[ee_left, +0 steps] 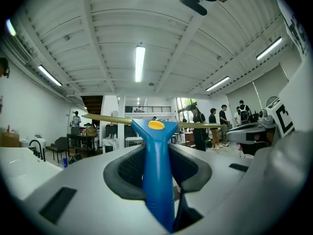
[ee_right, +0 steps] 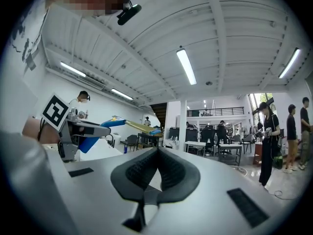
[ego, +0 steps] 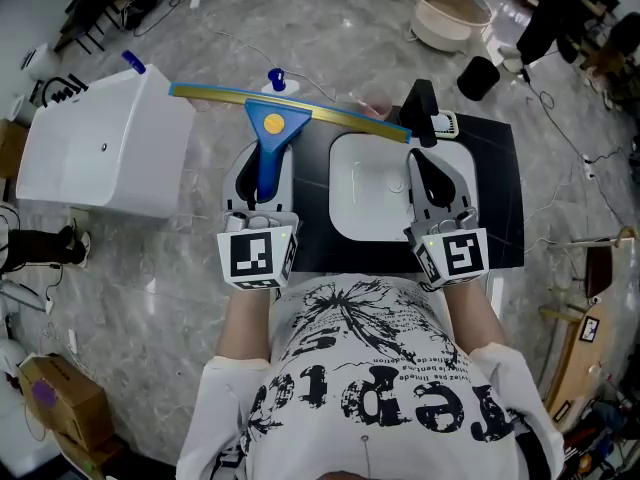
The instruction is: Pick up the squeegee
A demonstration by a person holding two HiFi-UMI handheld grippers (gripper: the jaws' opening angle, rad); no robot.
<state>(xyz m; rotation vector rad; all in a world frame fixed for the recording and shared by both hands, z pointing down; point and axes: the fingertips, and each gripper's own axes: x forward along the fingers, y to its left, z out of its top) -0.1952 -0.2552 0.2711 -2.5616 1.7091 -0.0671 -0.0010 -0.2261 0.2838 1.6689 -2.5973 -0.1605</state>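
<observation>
The squeegee [ego: 268,128] has a blue handle, a yellow button and a long yellow blade that runs crosswise above the table. My left gripper [ego: 262,158] is shut on the blue handle [ee_left: 156,155], and holds it level and off the surface. The blade [ee_left: 107,120] spans the left gripper view ahead of the jaws. My right gripper [ego: 422,160] is beside it over the white basin [ego: 350,218], shut with nothing between its pads [ee_right: 157,155]. In the right gripper view the squeegee [ee_right: 98,131] and the left gripper [ee_right: 73,131] show at the left.
The basin is set in a black tabletop [ego: 500,188], with a black upright fitting [ego: 420,103] at its back. A large white box [ego: 100,153] stands at the left, with blue-capped bottles [ego: 277,78] behind. A white tub [ego: 450,13] and black bucket [ego: 478,76] stand on the floor. People stand in the far room [ee_left: 215,126].
</observation>
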